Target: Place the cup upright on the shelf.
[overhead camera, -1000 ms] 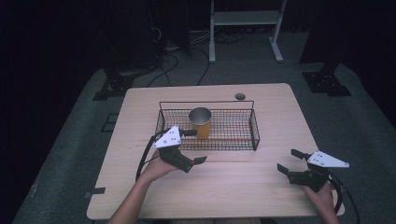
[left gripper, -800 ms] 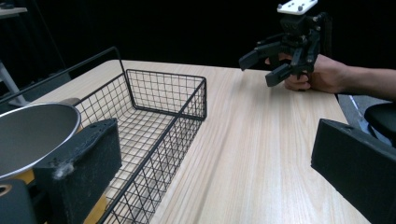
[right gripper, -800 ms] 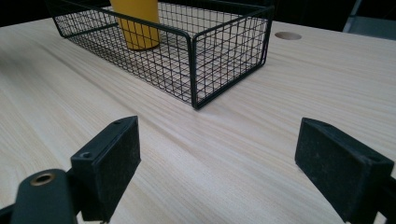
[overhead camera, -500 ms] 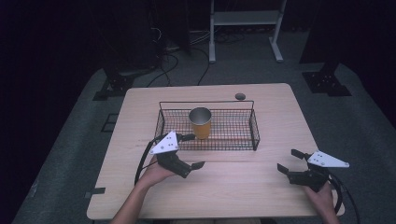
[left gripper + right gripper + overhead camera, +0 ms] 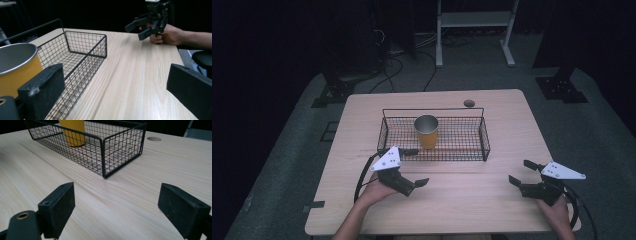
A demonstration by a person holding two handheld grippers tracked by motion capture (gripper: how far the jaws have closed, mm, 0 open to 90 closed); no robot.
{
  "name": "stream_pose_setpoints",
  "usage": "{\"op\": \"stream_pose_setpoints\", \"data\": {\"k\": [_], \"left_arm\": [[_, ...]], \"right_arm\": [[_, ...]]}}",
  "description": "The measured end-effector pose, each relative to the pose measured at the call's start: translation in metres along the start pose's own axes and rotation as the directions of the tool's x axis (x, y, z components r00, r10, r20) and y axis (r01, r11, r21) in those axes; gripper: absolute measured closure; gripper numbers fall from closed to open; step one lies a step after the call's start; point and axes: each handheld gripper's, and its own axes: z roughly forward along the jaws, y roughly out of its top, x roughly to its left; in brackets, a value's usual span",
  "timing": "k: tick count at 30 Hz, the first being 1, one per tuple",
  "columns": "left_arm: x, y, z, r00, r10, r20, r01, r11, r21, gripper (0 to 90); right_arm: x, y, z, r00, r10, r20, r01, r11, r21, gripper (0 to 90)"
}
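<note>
Since the earlier frames our left gripper (image 5: 416, 167) has backed off the wire basket (image 5: 482, 141) toward us, leaving the yellow cup (image 5: 427, 132) upright inside. From above, the right gripper (image 5: 522, 173) rests near the table's (image 5: 502, 107) front corner — both sets of jaws spread, holding nothing. Along our left gripper's jaws the cup (image 5: 17, 68) sits close behind the basket wall (image 5: 86, 51). The right gripper view faces the basket's corner (image 5: 103, 157). We judge the retreat goes best low and straight, clear of the wire.
</note>
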Motion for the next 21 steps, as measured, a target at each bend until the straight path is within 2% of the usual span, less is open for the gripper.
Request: {"op": "stream_pose_setpoints", "data": {"k": [1, 7, 8, 10, 14, 16, 21], "left_arm": [[-0.001, 0.000, -0.001, 1.0000, -0.002, -0.001, 0.002, 0.9999, -0.015, 0.8], [-0.007, -0.007, -0.004, 0.9999, -0.006, -0.014, 0.006, 0.9998, -0.021, 0.8], [-0.007, -0.008, -0.004, 0.9998, -0.017, -0.011, 0.016, 0.9997, -0.018, 0.8], [-0.010, -0.012, -0.005, 0.9996, -0.018, -0.022, 0.017, 0.9995, -0.025, 0.8], [-0.015, -0.017, -0.007, 0.9991, -0.015, -0.040, 0.015, 0.9998, -0.011, 0.8], [-0.018, -0.019, -0.008, 0.9987, -0.010, -0.051, 0.009, 0.9997, -0.023, 0.8], [-0.024, -0.026, -0.011, 0.9975, -0.029, -0.064, 0.027, 0.9991, -0.031, 0.8]], "right_arm": [[0.000, 0.000, 0.000, 1.0000, 0.001, 0.000, -0.001, 1.000, 0.000, 13.1], [0.000, 0.000, 0.000, 1.0000, 0.001, 0.000, -0.001, 1.000, -0.001, 13.1], [0.000, 0.000, 0.000, 1.0000, 0.000, 0.000, 0.000, 1.000, 0.000, 13.2], [0.000, 0.000, 0.000, 1.0000, -0.002, 0.000, 0.002, 1.000, 0.000, 13.1], [0.000, 0.000, 0.000, 1.0000, 0.001, -0.001, -0.001, 1.000, -0.003, 13.1], [0.000, 0.000, 0.000, 1.0000, 0.001, -0.002, -0.001, 1.000, -0.004, 13.1], [0.000, 0.000, 0.000, 1.0000, -0.004, -0.002, 0.004, 1.000, -0.003, 13.1]]}}
